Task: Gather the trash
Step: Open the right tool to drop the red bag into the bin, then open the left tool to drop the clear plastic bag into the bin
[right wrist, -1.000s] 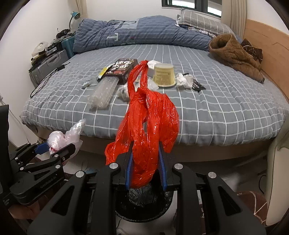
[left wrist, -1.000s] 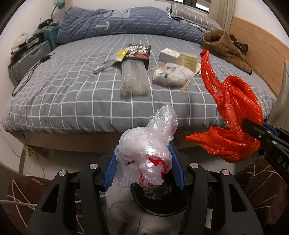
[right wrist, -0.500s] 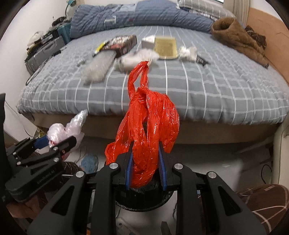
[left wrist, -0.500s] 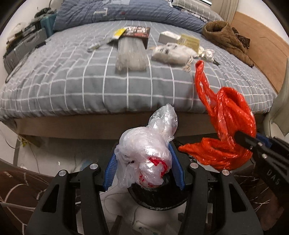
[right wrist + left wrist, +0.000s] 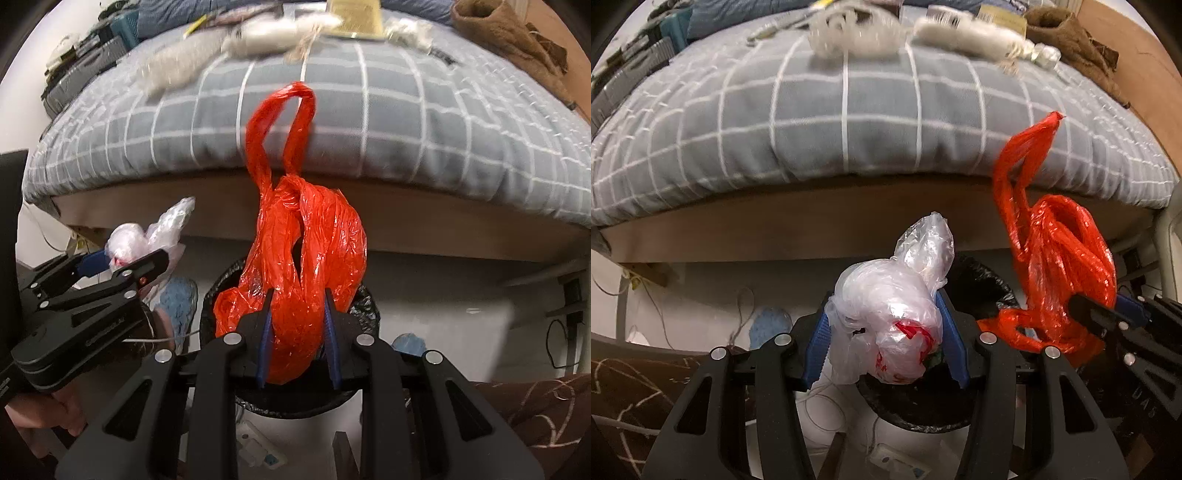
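Observation:
My left gripper point(image 5: 886, 325) is shut on a crumpled clear plastic bag point(image 5: 886, 310) with red print; in the right wrist view that gripper point(image 5: 122, 262) and bag point(image 5: 147, 236) show at the left. A crumpled red plastic bag point(image 5: 306, 273) is pinched in my shut right gripper point(image 5: 297, 317), its handle loop standing up; this bag point(image 5: 1052, 258) also appears at the right of the left wrist view. Both bags hang just above a round bin with a black liner point(image 5: 369, 299), whose rim point(image 5: 982, 280) lies right under the jaws.
The bed with a grey checked cover point(image 5: 849, 122) fills the background, its wooden base point(image 5: 775, 229) just behind the bin. More trash lies on it: bubble wrap point(image 5: 849, 37) and white wrappers point(image 5: 273, 33). A brown garment point(image 5: 509, 37) lies at the right. Cables point(image 5: 738, 310) trail on the white floor.
Both grippers have sunk toward the floor and tilted downward with their bags still held. The bed has slid up in both views and the black-lined bin now sits directly beneath the jaws.

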A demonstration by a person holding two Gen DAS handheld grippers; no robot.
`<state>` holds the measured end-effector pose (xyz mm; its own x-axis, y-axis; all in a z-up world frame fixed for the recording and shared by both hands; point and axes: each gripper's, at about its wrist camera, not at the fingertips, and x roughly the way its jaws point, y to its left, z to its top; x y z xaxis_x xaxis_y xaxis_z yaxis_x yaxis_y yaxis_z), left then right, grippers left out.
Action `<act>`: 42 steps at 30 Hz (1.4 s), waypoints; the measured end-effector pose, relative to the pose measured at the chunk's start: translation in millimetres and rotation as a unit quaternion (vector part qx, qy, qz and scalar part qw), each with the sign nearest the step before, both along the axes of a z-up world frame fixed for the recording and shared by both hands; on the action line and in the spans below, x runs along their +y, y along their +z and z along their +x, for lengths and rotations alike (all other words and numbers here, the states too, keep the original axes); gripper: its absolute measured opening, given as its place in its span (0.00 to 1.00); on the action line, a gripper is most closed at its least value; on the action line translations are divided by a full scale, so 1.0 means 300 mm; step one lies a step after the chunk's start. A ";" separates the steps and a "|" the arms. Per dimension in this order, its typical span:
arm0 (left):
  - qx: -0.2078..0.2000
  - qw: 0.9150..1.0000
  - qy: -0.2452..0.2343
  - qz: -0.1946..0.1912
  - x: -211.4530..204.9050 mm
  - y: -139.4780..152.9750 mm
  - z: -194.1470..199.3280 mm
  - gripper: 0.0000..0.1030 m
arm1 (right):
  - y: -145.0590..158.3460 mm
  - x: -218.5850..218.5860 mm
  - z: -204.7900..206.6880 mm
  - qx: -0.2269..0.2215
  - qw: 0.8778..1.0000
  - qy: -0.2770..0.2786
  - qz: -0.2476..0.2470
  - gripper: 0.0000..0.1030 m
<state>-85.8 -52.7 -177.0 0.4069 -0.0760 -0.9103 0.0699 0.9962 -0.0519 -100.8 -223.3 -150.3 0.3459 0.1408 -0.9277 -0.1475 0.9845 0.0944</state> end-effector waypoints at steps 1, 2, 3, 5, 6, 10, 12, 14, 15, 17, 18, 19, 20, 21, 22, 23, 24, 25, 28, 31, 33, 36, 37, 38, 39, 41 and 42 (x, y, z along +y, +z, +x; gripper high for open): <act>0.002 1.000 0.000 0.000 0.000 -0.011 0.004 0.50 | -0.013 0.006 0.004 0.003 1.000 0.002 0.000 0.22; 0.004 1.000 0.001 0.000 0.002 -0.028 0.011 0.50 | -0.029 0.012 0.009 0.007 1.000 0.006 0.000 0.22; 0.006 1.000 0.001 0.001 0.001 -0.035 0.011 0.50 | -0.045 0.018 0.014 0.011 1.000 0.008 0.000 0.22; 0.010 1.000 0.002 0.003 0.003 -0.054 0.017 0.50 | -0.074 0.024 0.021 0.020 1.000 0.010 0.000 0.22; 0.012 1.000 0.003 0.004 0.006 -0.066 0.019 0.50 | -0.089 0.026 0.025 0.025 1.000 0.011 0.002 0.22; 0.019 1.000 0.006 0.011 0.018 -0.104 0.030 0.50 | -0.151 0.035 0.050 0.047 0.999 0.010 0.003 0.24; 0.024 1.000 0.011 0.012 0.029 -0.122 0.036 0.50 | -0.168 0.043 0.061 0.049 0.999 0.014 0.003 0.24; 0.028 0.999 0.016 0.010 0.034 -0.138 0.048 0.50 | -0.198 0.056 0.076 0.062 0.998 0.017 0.003 0.24; 0.029 0.999 0.017 0.009 0.040 -0.142 0.049 0.50 | -0.204 0.061 0.078 0.065 0.998 0.017 0.005 0.24; 0.030 0.999 0.019 0.012 0.049 -0.152 0.050 0.50 | -0.217 0.076 0.085 0.067 0.998 0.020 0.003 0.24; 0.032 0.999 0.021 0.012 0.058 -0.154 0.055 0.50 | -0.219 0.071 0.091 0.068 0.997 0.021 0.003 0.24; 0.034 0.999 0.024 0.010 0.063 -0.158 0.059 0.50 | -0.226 0.077 0.094 0.071 0.997 0.023 0.003 0.24; 0.036 0.999 0.026 0.009 0.065 -0.165 0.063 0.50 | -0.232 0.081 0.096 0.073 0.997 0.024 0.002 0.24; 0.038 0.999 0.027 0.010 0.064 -0.165 0.057 0.50 | -0.234 0.069 0.099 0.072 0.997 0.024 0.001 0.26; 0.039 0.999 0.027 0.011 0.066 -0.161 0.060 0.50 | -0.233 0.069 0.100 0.070 0.997 0.022 -0.001 0.27; 0.039 0.999 0.027 0.011 0.067 -0.165 0.058 0.50 | -0.233 0.068 0.102 0.067 0.998 0.021 -0.003 0.29; 0.039 0.999 0.026 0.014 0.064 -0.166 0.059 0.50 | -0.233 0.064 0.099 0.065 0.998 0.020 -0.004 0.35; 0.040 0.999 0.027 0.019 0.059 -0.170 0.060 0.50 | -0.235 0.060 0.097 0.065 0.998 0.016 -0.010 0.40; 0.046 0.998 0.029 0.016 0.055 -0.175 0.051 0.50 | -0.205 0.035 0.091 0.054 0.998 0.001 -0.008 0.55; 0.044 0.999 0.025 0.018 0.045 -0.171 0.050 0.50 | -0.174 0.012 0.082 0.039 0.999 -0.007 -0.012 0.64; 0.043 0.999 0.021 0.017 0.036 -0.170 0.052 0.50 | -0.156 -0.010 0.074 0.030 0.999 -0.012 -0.013 0.71; 0.042 0.999 0.015 0.016 0.011 -0.164 0.053 0.50 | -0.130 -0.060 0.072 0.018 0.999 -0.027 -0.021 0.79; 0.042 0.999 0.013 0.017 0.001 -0.166 0.051 0.50 | -0.122 -0.078 0.070 0.013 0.999 -0.034 -0.022 0.85; 0.042 0.999 0.011 0.017 -0.009 -0.166 0.051 0.50 | -0.116 -0.098 0.068 0.009 0.999 -0.040 -0.023 0.87; 0.043 0.999 0.007 0.015 -0.026 -0.165 0.051 0.50 | -0.109 -0.122 0.072 0.006 0.998 -0.049 -0.024 0.89; 0.043 0.999 0.000 0.016 -0.052 -0.168 0.048 0.50 | -0.104 -0.161 0.069 0.005 0.998 -0.060 -0.025 0.92; 0.044 0.999 -0.005 0.017 -0.069 -0.171 0.047 0.50 | -0.103 -0.182 0.065 0.004 0.997 -0.065 -0.029 0.92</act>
<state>-71.7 -73.4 -228.2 0.3239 -0.0481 -0.9449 0.0757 0.9968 -0.0248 -81.4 -277.9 -181.2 0.3493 0.0423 -0.9361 -0.0185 0.9991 0.0382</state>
